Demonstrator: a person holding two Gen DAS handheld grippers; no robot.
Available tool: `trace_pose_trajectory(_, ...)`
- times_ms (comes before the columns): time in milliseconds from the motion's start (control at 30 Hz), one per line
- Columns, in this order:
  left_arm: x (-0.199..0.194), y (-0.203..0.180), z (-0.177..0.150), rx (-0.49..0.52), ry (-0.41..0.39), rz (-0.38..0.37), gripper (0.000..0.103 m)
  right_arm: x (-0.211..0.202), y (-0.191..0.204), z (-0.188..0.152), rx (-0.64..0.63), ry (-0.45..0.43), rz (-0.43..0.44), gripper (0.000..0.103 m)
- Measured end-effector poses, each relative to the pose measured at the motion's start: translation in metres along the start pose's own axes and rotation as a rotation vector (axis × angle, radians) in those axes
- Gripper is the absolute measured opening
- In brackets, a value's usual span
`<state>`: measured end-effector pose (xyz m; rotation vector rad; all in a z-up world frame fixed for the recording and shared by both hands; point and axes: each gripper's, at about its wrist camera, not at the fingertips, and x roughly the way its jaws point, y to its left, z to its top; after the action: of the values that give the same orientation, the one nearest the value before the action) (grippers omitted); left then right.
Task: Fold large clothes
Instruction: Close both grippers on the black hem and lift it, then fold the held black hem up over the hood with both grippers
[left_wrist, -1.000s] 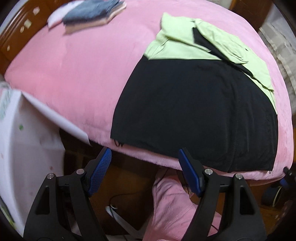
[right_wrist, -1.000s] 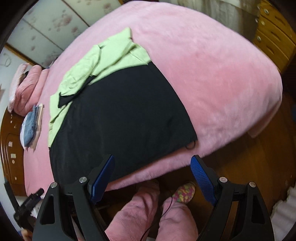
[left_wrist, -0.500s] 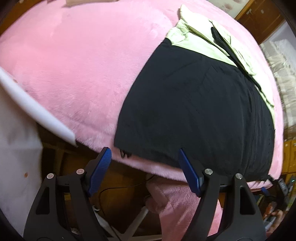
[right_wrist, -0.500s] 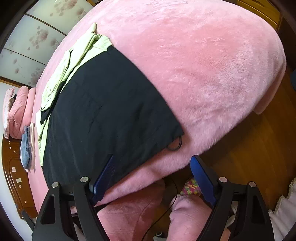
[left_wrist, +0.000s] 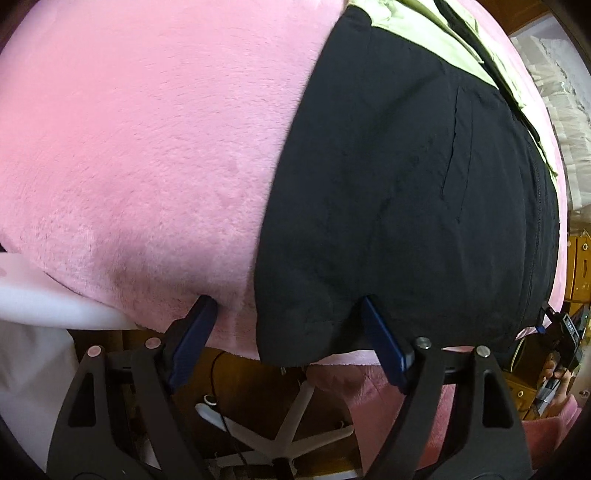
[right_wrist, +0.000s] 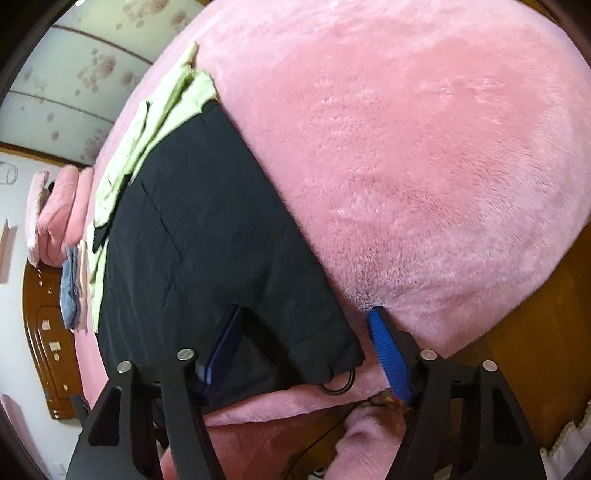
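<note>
A large black garment (left_wrist: 406, 192) with a pale green top part (left_wrist: 424, 33) lies spread flat on the pink plush bed cover (left_wrist: 147, 129). My left gripper (left_wrist: 286, 301) points down at the garment's near left corner, which lies between its blue pads; the jaws are opening and press on nothing. In the right wrist view the same black garment (right_wrist: 207, 240) reaches the bed's near edge. My right gripper (right_wrist: 306, 310) straddles its near right corner, one fingertip on the black cloth, the other on the pink cover, jaws closing. A black cord loop (right_wrist: 338, 384) hangs from that corner.
A folded stack of clothes (right_wrist: 72, 288) and pink pillows (right_wrist: 59, 214) lie by the wooden headboard (right_wrist: 48, 350). Below the bed edge are a white chair base (left_wrist: 291, 435), the person's pink trouser legs (right_wrist: 258, 443) and wooden floor (right_wrist: 535, 350).
Both grippers have dropped towards the near hem of the black garment, which now fills much more of each view. Its two near corners now sit between the jaws, and the right jaws have narrowed.
</note>
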<state>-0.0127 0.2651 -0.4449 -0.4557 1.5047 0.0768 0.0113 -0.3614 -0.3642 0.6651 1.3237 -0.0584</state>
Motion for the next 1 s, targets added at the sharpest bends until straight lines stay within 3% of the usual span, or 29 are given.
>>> trace_pose_trajectory(133,0.002,-0.009,0.01,-0.001,0.015,0.002,0.076,0.0,0.009,0.0,-0.06,0.046,-0.005,0.035)
trace_pose_trajectory(200,0.001,-0.02,0.015,-0.003,0.015,-0.006,0.063,0.0,0.013,0.0,-0.051,0.072,0.003,0.03)
trace_pose_trajectory(333,-0.004,-0.04,0.019,0.005,-0.002,0.038,0.05,-0.006,0.022,0.013,0.027,0.123,0.023,0.024)
trace_pose_trajectory(400,-0.009,-0.049,0.021,-0.003,-0.013,0.065,0.036,-0.011,0.029,0.019,0.05,0.132,0.031,0.022)
trace_pose_trajectory(467,-0.016,-0.055,0.022,-0.021,-0.03,0.076,0.028,-0.018,0.045,0.018,0.043,0.125,0.063,0.021)
trace_pose_trajectory(567,-0.025,-0.063,0.029,-0.074,-0.041,0.057,0.026,-0.022,0.071,0.016,0.04,0.107,0.118,0.02)
trace_pose_trajectory(600,-0.029,-0.067,0.032,-0.092,-0.05,0.044,0.022,-0.021,0.078,0.014,0.053,0.103,0.135,0.019)
trace_pose_trajectory(700,-0.041,-0.082,0.038,-0.113,-0.085,0.002,0.011,-0.016,0.102,0.006,0.145,0.09,0.232,0.018)
trace_pose_trajectory(1000,-0.104,-0.17,0.081,-0.047,-0.262,-0.178,0.007,-0.035,0.166,0.002,0.367,-0.021,0.598,0.017)
